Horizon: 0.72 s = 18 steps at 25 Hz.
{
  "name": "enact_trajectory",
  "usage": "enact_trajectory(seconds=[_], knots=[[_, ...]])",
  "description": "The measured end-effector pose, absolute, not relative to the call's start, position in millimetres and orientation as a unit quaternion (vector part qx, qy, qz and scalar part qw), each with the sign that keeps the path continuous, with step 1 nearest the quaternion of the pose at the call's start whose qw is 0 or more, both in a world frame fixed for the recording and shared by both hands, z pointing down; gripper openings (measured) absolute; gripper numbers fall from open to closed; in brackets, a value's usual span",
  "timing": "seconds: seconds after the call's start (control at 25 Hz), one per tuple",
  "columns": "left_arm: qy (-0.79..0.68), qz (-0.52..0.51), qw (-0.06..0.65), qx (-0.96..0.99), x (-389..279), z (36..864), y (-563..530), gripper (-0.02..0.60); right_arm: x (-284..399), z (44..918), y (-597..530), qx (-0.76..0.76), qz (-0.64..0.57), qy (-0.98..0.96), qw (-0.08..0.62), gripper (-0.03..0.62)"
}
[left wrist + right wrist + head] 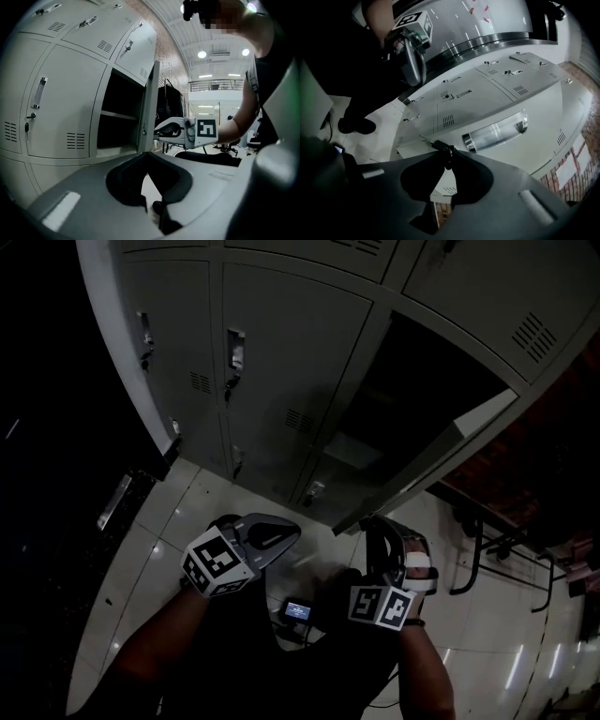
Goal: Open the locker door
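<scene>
R gripper (448, 157) is nipping the small dark key (439, 145), jaws together on it, in the grey sheet-metal locker door (543, 140), which is standing ajar at right. It's prob. light and stiff, so I'm favouring the key edge for pulling. L gripper (147, 154) is idling near, jaws closed, empty.

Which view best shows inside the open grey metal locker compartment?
Left gripper view: the open grey metal locker compartment faces it, its shelf visible. Head view shows it dark and oblique. Right gripper view shows only the grey door's outer face.

Glossy pale tiled floor (159, 531), red brick wall (168, 56); round ceiling lights (202, 54), white panelled ceiling (211, 33)
</scene>
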<state>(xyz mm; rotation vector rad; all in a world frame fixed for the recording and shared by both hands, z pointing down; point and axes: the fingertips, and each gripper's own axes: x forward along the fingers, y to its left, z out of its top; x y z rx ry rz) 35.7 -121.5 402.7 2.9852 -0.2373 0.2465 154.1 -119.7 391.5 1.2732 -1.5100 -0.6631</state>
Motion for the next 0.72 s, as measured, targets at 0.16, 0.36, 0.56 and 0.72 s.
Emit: enact_trajectory(seconds=[0.16, 0.36, 0.56, 0.72], knots=[[-0.067, 0.08, 0.07, 0.992, 47.7, 401.4, -115.9, 0.012, 176.8, 392.6, -88.0, 0.539, -0.258, -0.624, 0.504, 0.044], [-0.047, 0.097, 0.063, 0.992, 66.7, 405.9, -108.0, 0.012, 209.2, 395.8, -57.4, 0.557, -0.25, -0.604, 0.513, 0.044], [-0.033, 0.1, 0.061, 0.993, 86.1, 406.4, -98.8, 0.012, 239.7, 398.5, -37.3, 0.566, -0.251, -0.579, 0.531, 0.044], [-0.022, 0.108, 0.055, 0.992, 102.1, 409.0, -91.7, 0.012, 257.9, 399.6, -26.1, 0.567, -0.251, -0.57, 0.54, 0.053]])
